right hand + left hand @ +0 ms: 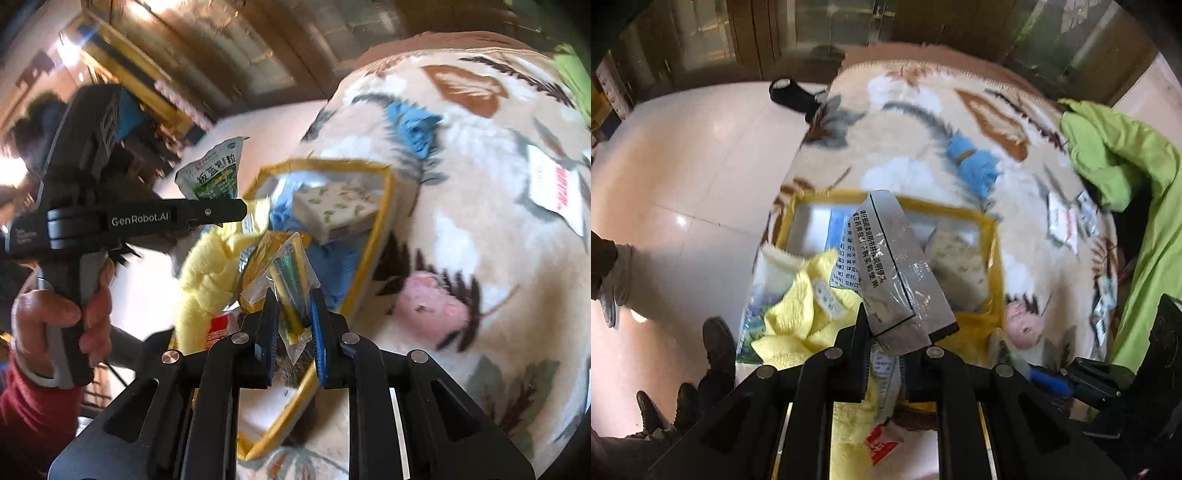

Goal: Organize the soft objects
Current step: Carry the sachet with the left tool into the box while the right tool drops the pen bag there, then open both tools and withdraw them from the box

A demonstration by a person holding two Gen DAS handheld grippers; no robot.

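Left gripper: your left gripper (886,354) is closed tight on a silver sachet (901,273); in the right wrist view the same gripper (236,210) shows from the side, its jaws pinched on the green-printed face of that sachet (214,173).
Silver sachet: flat foil, grey back with black printed text and a thin black border line, its crinkled face catching the light; it stands up out of your jaws over the bin.
Right gripper: your right gripper (293,332) is clamped on a clear packet (291,280) with yellow and green contents; the blue-edged pads press both its sides.
Clear packet: thin, glossy, wrinkled; it sticks up from the jaws above the near edge of the bin.
Bin: a yellow-rimmed bin (988,221) sits on the floral blanket (916,110); inside are a yellow fluffy cloth (798,306), a patterned sponge-like block (964,266), a blue cloth (332,258) and more packets.
Blanket items: a blue bundle (975,162) beyond the bin, a pink soft thing (1023,325) just beside its right side, white sachets (1063,221) further right, a green garment (1115,155) at the far right.
Left hand: your hand (62,314) wraps the pistol grip, red sleeve below it, gripper held roughly level across the view.
Pose: both grippers point down over the bin, close together.
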